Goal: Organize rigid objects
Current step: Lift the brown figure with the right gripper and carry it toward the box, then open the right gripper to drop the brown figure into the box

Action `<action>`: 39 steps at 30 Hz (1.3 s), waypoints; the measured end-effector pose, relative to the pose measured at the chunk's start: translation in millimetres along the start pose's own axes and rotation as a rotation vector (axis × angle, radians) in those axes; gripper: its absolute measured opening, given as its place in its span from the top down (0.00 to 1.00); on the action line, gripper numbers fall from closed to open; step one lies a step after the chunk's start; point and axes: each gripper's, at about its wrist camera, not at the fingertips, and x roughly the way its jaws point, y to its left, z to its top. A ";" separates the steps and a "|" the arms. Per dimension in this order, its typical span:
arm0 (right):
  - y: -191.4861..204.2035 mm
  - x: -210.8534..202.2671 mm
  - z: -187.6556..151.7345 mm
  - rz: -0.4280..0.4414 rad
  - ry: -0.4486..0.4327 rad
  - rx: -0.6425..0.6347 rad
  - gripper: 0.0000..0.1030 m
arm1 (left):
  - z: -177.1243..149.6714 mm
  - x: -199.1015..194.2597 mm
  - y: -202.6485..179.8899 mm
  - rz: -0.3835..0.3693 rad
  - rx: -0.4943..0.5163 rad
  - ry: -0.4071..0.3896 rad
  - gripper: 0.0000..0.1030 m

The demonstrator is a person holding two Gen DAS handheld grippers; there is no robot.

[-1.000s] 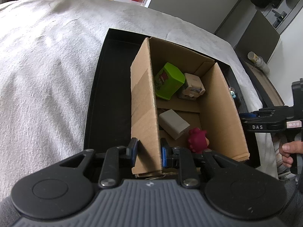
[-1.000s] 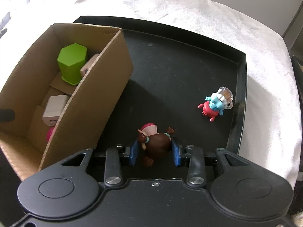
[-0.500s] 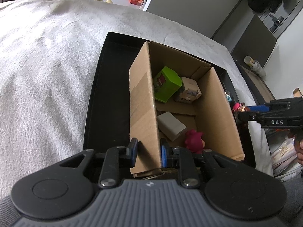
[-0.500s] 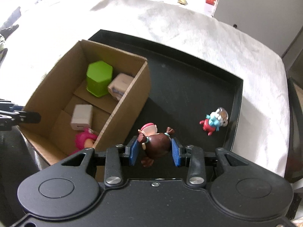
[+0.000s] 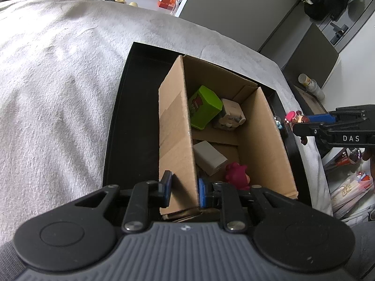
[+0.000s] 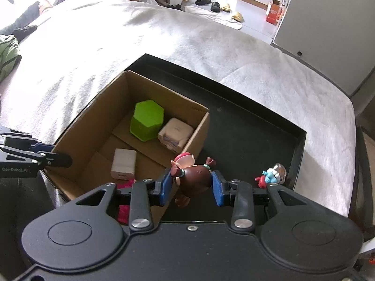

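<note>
Left wrist view: the left gripper (image 5: pixel 182 188) is clamped on the near left wall of the cardboard box (image 5: pixel 175 126), one pad outside the wall and one inside. The box stands in the black tray (image 5: pixel 126 107). Inside the box, a green block (image 5: pixel 205 110) and a beige cube (image 5: pixel 230 117) lie at the far end, and a white block (image 5: pixel 209 158) and a pink figurine (image 5: pixel 236 175) lie at the near end. To the right of the box and above its rim level, the right gripper (image 5: pixel 295 121) carries the brown figurine (image 5: pixel 295 118).

Right wrist view: the right gripper (image 6: pixel 191 186) has both blue pads pressed on the round body of the brown figurine (image 6: pixel 193 178), just right of the box's (image 6: pixel 131 82) right wall and clear of the tray floor (image 6: pixel 246 135). The figurine's long axis runs roughly along the fingers, with the pink-capped head pointing away from the camera and the feet toward it. A blue-and-red figurine (image 6: pixel 270 175) lies on the tray floor, well to the right of the box.

Handling estimate: the brown figurine appears rigid, light and glossy, so it may slip. The broad middle of the body is the best place to hold; the thin limbs look liable to snap. The box wall is thin card and likely bends under hard squeezing.
</note>
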 end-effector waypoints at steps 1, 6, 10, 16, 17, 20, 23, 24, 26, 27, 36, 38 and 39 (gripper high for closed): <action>1.8 0.0 2.0 0.002 -0.001 -0.004 0.65 | -0.2 -0.4 0.1 -0.002 0.000 -0.001 0.79; 12.5 1.0 10.1 0.007 -0.007 -0.021 0.65 | -0.8 -2.0 1.2 -0.012 -0.006 -0.007 0.80; 21.1 2.7 16.5 0.014 -0.008 -0.033 0.65 | -1.0 -3.6 2.1 -0.020 -0.010 -0.012 0.80; 31.3 7.2 23.8 0.022 -0.007 -0.040 0.65 | -0.7 -3.4 2.4 -0.023 -0.003 -0.013 0.80; 32.7 7.6 24.7 0.022 -0.008 -0.039 0.65 | -0.6 -2.9 2.4 -0.024 -0.003 -0.012 0.80; 33.8 4.7 27.9 0.004 -0.031 -0.029 0.57 | -0.2 -2.2 3.3 -0.028 -0.006 -0.012 0.80; 28.9 1.9 29.5 0.009 -0.037 -0.009 0.57 | -0.4 -2.0 2.9 -0.024 0.000 -0.015 0.80; 27.7 1.6 29.5 0.005 -0.038 -0.006 0.57 | -0.5 -1.5 2.9 -0.027 0.000 -0.013 0.80; 22.1 0.1 27.9 -0.004 -0.037 0.005 0.57 | -0.8 -1.7 3.1 -0.028 -0.001 -0.014 0.80; 18.4 -0.5 26.5 -0.008 -0.035 0.015 0.57 | -0.8 -1.7 3.3 -0.029 -0.002 -0.015 0.80; -9.7 -1.2 7.4 -0.043 -0.018 0.076 0.55 | -0.7 -1.6 3.3 -0.028 -0.002 -0.014 0.80; -16.5 -0.5 2.6 -0.047 -0.014 0.093 0.55 | -0.8 -1.1 3.2 -0.025 0.000 -0.013 0.80; -20.0 -0.1 0.1 -0.049 -0.012 0.101 0.55 | -0.7 -0.8 3.2 -0.024 0.001 -0.012 0.80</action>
